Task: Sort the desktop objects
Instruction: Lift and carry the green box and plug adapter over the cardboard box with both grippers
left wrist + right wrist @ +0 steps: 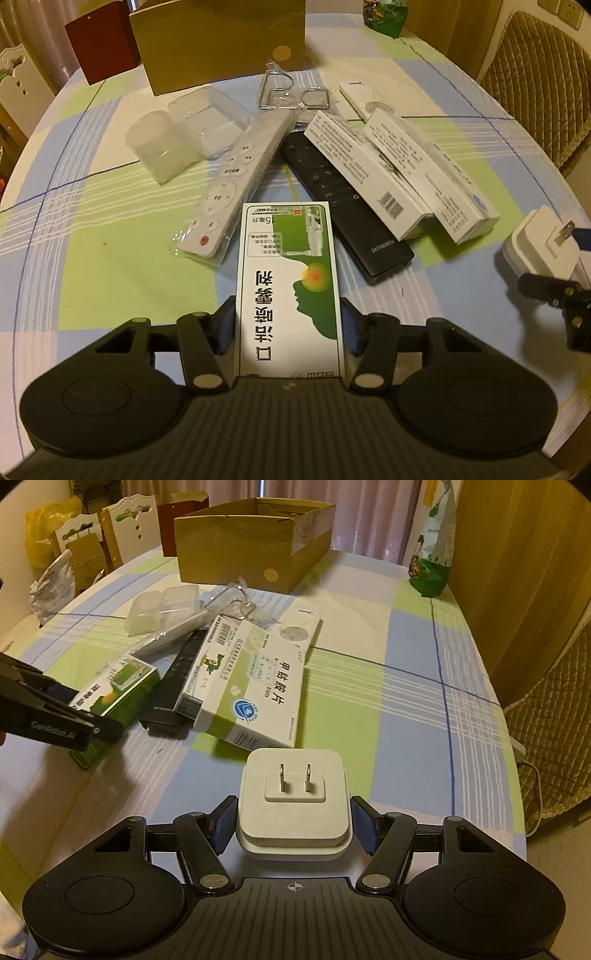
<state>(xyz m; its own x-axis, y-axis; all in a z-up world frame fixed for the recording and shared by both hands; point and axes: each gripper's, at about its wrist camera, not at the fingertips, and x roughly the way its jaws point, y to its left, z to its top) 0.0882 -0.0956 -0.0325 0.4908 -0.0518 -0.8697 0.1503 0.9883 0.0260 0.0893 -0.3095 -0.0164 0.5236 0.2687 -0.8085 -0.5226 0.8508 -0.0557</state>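
Note:
A green-and-white spray medicine box (288, 280) lies lengthwise between the fingers of my left gripper (288, 325), which is shut on its two long sides. The right wrist view shows that box (118, 686) held low over the tablecloth at the left. My right gripper (294, 823) is shut on a white plug adapter (293, 797), prongs facing away from the camera. The adapter (539, 251) also shows at the right edge of the left wrist view. Ahead lie a white remote in plastic (229, 188), a black remote (343, 206) and two white medicine boxes (365, 173) (432, 173).
An open cardboard box (251, 542) stands at the back of the checked table (406, 701), with a dark red box (99, 40) to its left. Clear plastic containers (162, 144), a small white remote (299, 627) and a green bag (432, 565) are nearby. A chair (535, 74) stands at the right.

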